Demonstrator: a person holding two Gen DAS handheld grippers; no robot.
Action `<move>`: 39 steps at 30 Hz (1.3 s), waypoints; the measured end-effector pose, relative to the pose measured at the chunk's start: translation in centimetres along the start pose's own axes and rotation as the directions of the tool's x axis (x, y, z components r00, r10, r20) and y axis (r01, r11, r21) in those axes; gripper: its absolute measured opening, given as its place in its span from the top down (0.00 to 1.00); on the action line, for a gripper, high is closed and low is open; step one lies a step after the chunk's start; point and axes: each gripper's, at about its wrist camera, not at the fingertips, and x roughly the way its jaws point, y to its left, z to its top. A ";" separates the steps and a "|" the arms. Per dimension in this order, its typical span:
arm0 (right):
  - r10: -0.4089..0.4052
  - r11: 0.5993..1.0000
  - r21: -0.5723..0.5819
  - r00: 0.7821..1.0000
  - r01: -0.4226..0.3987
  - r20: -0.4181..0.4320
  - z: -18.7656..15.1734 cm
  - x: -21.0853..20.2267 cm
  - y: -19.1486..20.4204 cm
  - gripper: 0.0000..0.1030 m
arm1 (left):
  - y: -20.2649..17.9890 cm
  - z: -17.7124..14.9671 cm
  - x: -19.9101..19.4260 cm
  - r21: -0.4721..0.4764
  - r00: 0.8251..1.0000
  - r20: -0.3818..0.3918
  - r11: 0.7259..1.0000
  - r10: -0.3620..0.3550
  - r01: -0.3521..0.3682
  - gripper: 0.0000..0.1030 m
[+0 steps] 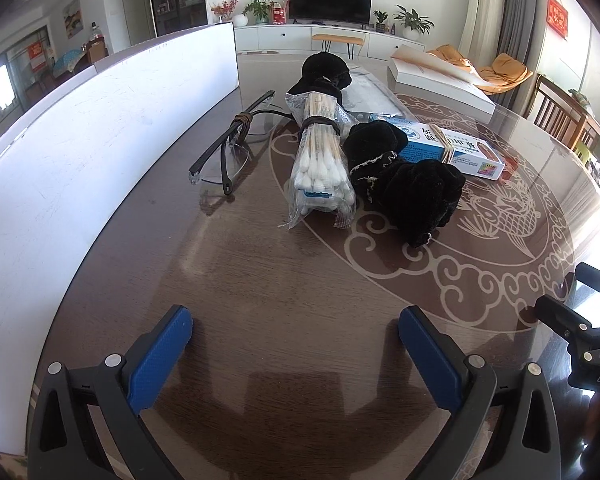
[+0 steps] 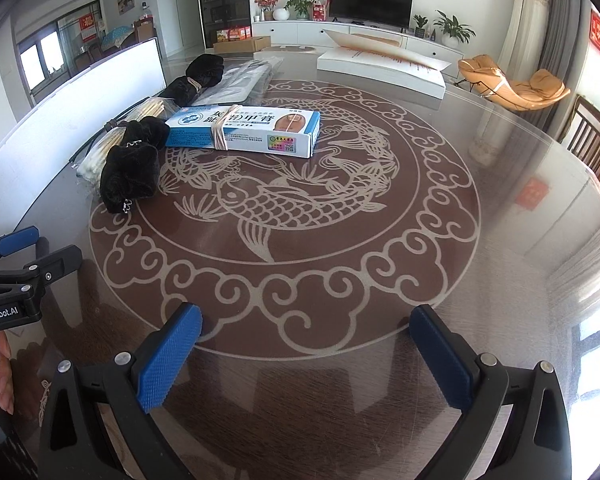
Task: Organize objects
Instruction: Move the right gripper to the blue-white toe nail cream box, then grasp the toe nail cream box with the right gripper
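A bag of cotton swabs [image 1: 320, 164] bound with a band lies on the brown table [image 1: 260, 300]. Left of it lie clear glasses [image 1: 228, 152] with a band around them. Right of it is a black cloth bundle [image 1: 404, 184], and behind that a blue-white box [image 1: 452, 148] with a rubber band. A second black bundle [image 1: 326, 74] lies farther back. The box [image 2: 244, 130], near bundle [image 2: 134, 162] and far bundle [image 2: 196, 76] also show in the right wrist view. My left gripper [image 1: 296, 332] and right gripper [image 2: 306, 334] are open and empty, near the table's front.
A tall white board [image 1: 100, 128] stands along the table's left side. A flat white box [image 2: 384, 68] lies at the far right of the table, with clear plastic bags [image 2: 244, 80] by the far bundle. Chairs [image 2: 596, 144] stand to the right.
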 end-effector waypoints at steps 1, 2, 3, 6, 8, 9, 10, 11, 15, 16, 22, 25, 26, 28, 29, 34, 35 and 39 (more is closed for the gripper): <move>0.000 1.000 0.000 1.000 0.000 0.000 0.0 0.0 0.0 0.00 | 0.0 0.0 0.0 0.000 1.000 0.000 1.000 0.000 0.000 0.00; 0.000 1.000 0.000 1.000 0.000 0.000 0.0 0.0 0.0 0.00 | 0.0 0.0 0.0 0.000 1.000 0.000 1.000 0.000 0.000 0.00; 0.000 1.000 0.001 1.000 0.000 0.000 0.0 0.0 0.0 0.00 | 0.0 0.0 0.0 0.000 1.000 0.000 1.000 0.000 0.000 0.00; 0.000 1.000 0.001 1.000 0.000 0.000 0.0 0.0 0.0 0.00 | 0.0 0.0 0.0 0.000 1.000 0.000 1.000 0.000 0.000 0.00; 0.000 1.000 0.001 1.000 0.000 0.000 0.0 0.0 0.0 0.00 | 0.0 0.0 0.0 0.000 1.000 0.000 1.000 0.000 0.000 0.00; -0.001 1.000 0.001 1.000 0.001 0.000 0.0 0.0 0.0 0.00 | 0.0 0.0 0.0 0.000 1.000 0.000 1.000 0.000 0.000 0.00; -0.001 1.000 0.001 1.000 0.001 0.000 0.0 0.0 0.0 0.00 | 0.0 0.0 0.0 0.000 1.000 0.000 1.000 0.000 0.000 0.00; -0.001 1.000 0.001 1.000 0.001 0.000 0.0 0.0 0.1 0.00 | 0.0 0.0 0.0 0.000 1.000 0.000 1.000 0.000 0.000 0.00; -0.001 1.000 0.001 1.000 0.001 0.000 0.0 0.0 0.1 0.00 | 0.0 0.0 0.1 0.004 1.000 -0.001 1.000 -0.007 0.007 0.00; -0.001 1.000 0.001 1.000 0.001 0.000 0.0 0.0 0.1 0.00 | -0.1 0.0 0.2 0.005 1.000 -0.002 1.000 -0.008 0.008 0.00; 0.046 0.995 -0.090 0.998 -0.049 -0.037 1.8 0.8 0.1 0.00 | -0.3 0.1 0.4 0.006 1.000 -0.002 1.000 -0.008 0.008 0.00; 0.045 0.981 -0.188 0.999 -0.045 -0.006 5.9 1.3 0.5 0.00 | -0.2 0.1 0.4 0.006 1.000 -0.002 1.000 -0.008 0.008 0.00; 0.068 0.970 -0.234 0.998 -0.069 -0.011 7.6 1.7 0.9 0.00 | -0.2 0.1 0.4 0.006 1.000 -0.002 1.000 -0.008 0.008 0.00; 0.070 0.938 -0.334 0.996 -0.087 -0.063 10.8 3.5 2.3 0.00 | -0.2 0.1 0.4 0.006 1.000 -0.002 1.000 -0.009 0.009 0.00; 0.056 0.921 -0.380 0.994 -0.089 -0.097 12.1 4.6 3.2 0.00 | -0.2 0.1 0.4 0.006 1.000 -0.002 1.000 -0.009 0.009 0.00; 0.087 0.866 -0.469 0.977 -0.171 -0.195 15.8 8.5 6.3 0.00 | -0.2 0.1 0.4 0.006 1.000 -0.002 1.000 -0.009 0.009 0.00; 0.095 0.859 -0.473 0.969 -0.196 -0.229 15.8 9.3 6.9 0.00 | -0.2 0.1 0.4 0.006 1.000 -0.002 1.000 -0.009 0.009 0.00; 0.206 0.850 -0.423 0.936 -0.315 -0.285 15.8 10.0 8.1 0.24 | -0.2 0.1 0.3 0.006 1.000 -0.002 1.000 -0.008 0.009 0.00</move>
